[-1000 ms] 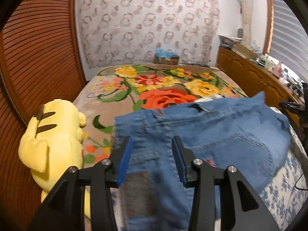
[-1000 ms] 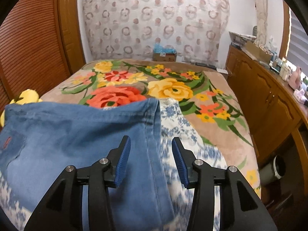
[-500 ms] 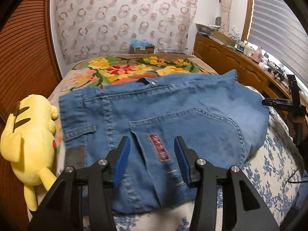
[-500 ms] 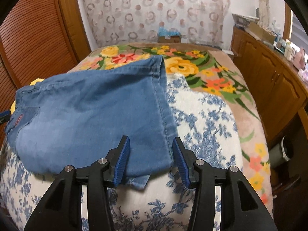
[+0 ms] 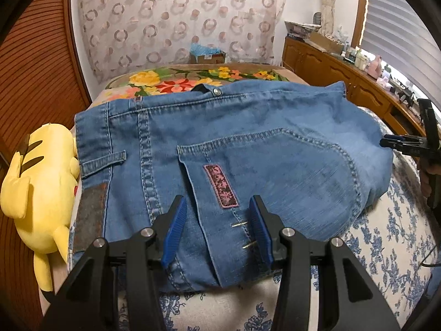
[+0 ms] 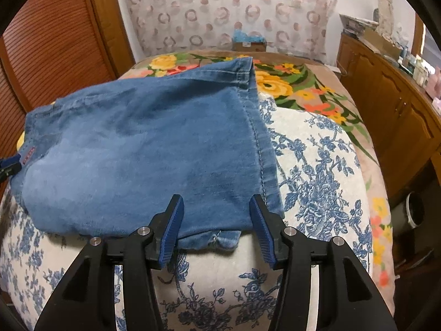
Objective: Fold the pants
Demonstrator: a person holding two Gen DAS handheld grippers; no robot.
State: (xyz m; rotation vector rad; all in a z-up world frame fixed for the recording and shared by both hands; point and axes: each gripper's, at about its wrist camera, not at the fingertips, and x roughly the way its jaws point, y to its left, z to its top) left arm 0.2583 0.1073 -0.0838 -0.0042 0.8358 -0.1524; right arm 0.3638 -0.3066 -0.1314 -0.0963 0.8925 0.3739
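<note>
On the bed (image 6: 317, 143) | folded jeans (image 5: 248, 143) lie flat, waistband toward 12 o'clock | left claw (image 5: 217, 229) apart over pocket edge — nothing clamped | right claw (image 6: 215, 224) has just been opening, straddling hem corner — likely released to let fold settle

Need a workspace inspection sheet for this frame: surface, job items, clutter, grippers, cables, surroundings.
Surface: bed, blue-floral sheet over a flowered blanket.
Job's things: jeans folded, lying flat on the sheet, back pocket up.
Clutter: yellow plush toy at the jeans' waistband side.
Grippers: left gripper open over the pocket; right gripper open at the jeans' near edge, its jaws just opening, nothing pinched.
Cables: thin dark cable at the bed's right edge.
Surroundings: louvred wooden door, patterned curtain, wooden cabinets, cardboard box.
</note>
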